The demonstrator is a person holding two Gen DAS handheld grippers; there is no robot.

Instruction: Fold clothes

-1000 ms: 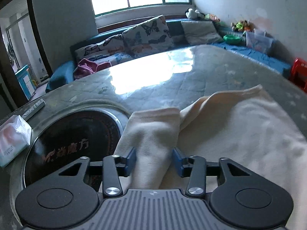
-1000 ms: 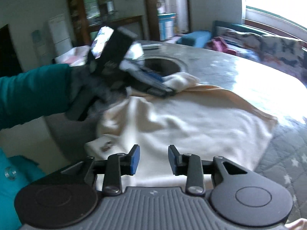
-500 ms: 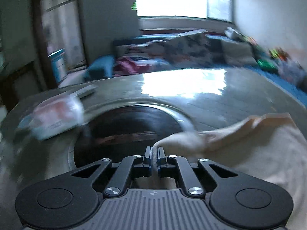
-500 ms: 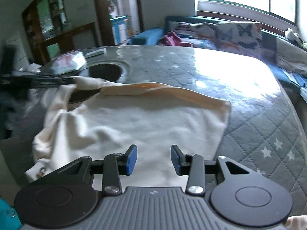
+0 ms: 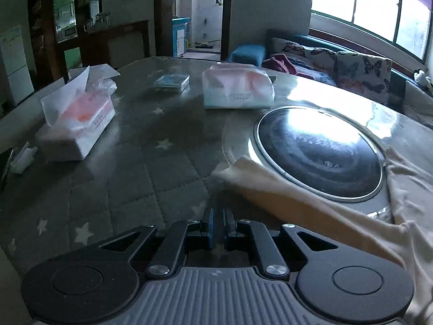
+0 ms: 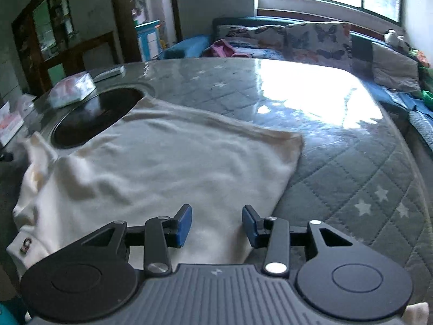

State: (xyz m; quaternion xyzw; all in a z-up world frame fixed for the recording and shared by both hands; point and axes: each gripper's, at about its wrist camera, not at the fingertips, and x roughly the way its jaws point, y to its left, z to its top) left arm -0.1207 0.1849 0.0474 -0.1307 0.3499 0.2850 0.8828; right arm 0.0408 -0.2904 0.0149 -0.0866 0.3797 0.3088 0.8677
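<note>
My right gripper hangs half-open and empty over the cream garment's near hem, which runs crosswise under its jaws; my left gripper, pinched shut and empty, sits left of the sleeve.

Tissue packs; prob. hotplate; sofa

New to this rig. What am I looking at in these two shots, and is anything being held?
No robot here: a person carries a hand-held gripper in each hand, each with a fisheye camera looking along its fingers. The left view shows the left gripper shut, with nothing visibly between its fingers; a cream sleeve lies just past it, beside a round black cooktop and tissue packs. The right view shows the right gripper open above the cream shirt spread on the quilted table. Its fingers have just been opening.
</note>
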